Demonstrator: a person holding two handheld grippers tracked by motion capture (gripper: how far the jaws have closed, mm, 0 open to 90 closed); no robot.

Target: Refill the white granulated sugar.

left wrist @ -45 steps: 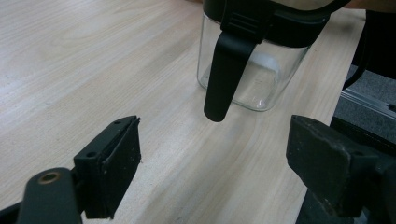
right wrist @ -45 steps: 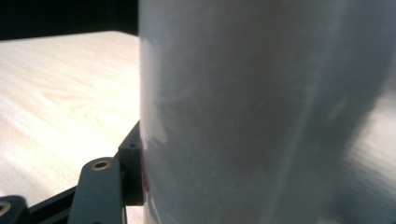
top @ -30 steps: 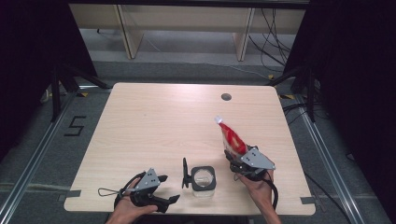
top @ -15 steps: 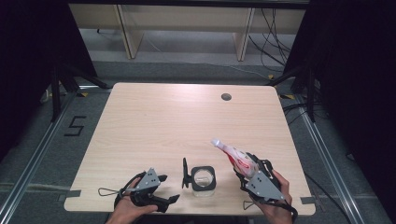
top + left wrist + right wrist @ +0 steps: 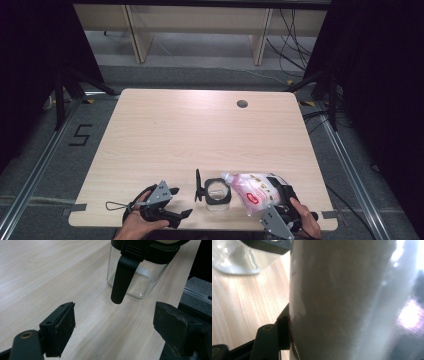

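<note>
Setting: a recording bay in a lab or test room, not a home. Evidence follows. One plain light-wood table [image 5: 200, 135] with a round cable hole [image 5: 242, 104] near its far edge, standing on grey carpet floor [image 5: 45, 165]. Black curtains [image 5: 30, 60] hang at both sides, closing in the space. Metal floor rails [image 5: 30, 182] run along each side of the table. A numeral "5" in black tape [image 5: 80, 135] marks the floor at left. Loose cables [image 5: 295, 45] trail at the far right. Pale shelving legs [image 5: 132, 32] stand behind, bare.
</note>
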